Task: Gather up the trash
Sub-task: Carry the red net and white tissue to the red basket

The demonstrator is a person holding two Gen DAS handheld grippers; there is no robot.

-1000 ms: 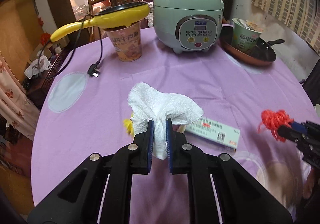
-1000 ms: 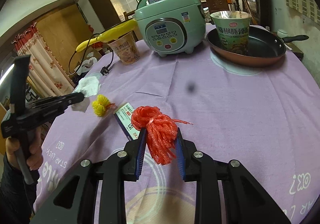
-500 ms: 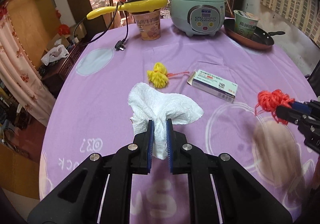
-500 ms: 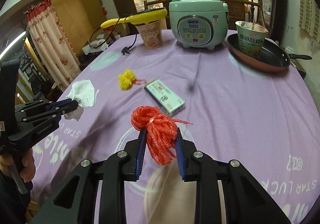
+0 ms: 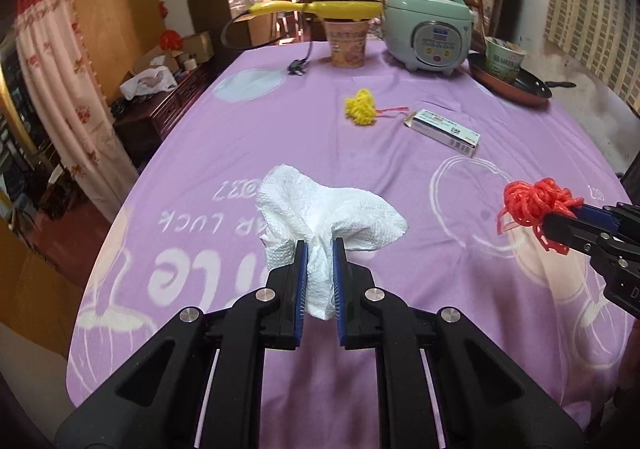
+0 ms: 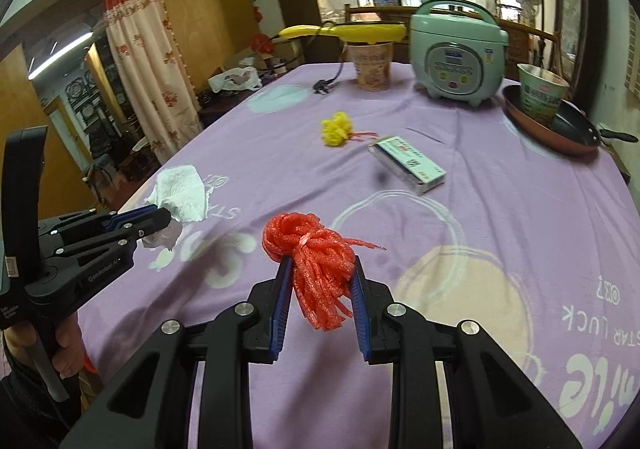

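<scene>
The left gripper [image 5: 318, 249] pinches a crumpled paper towel [image 5: 328, 209] and the right gripper [image 6: 320, 273] clamps red mesh netting [image 6: 316, 249], while yellow netting [image 5: 360, 111] and a small carton [image 5: 444, 129] lie uncollected far beyond both jaws.

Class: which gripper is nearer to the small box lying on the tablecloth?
Right. The right gripper, shut on red netting, sits just short of the box. The left gripper, shut on a tissue, hangs farther off by the table's left edge.
</scene>
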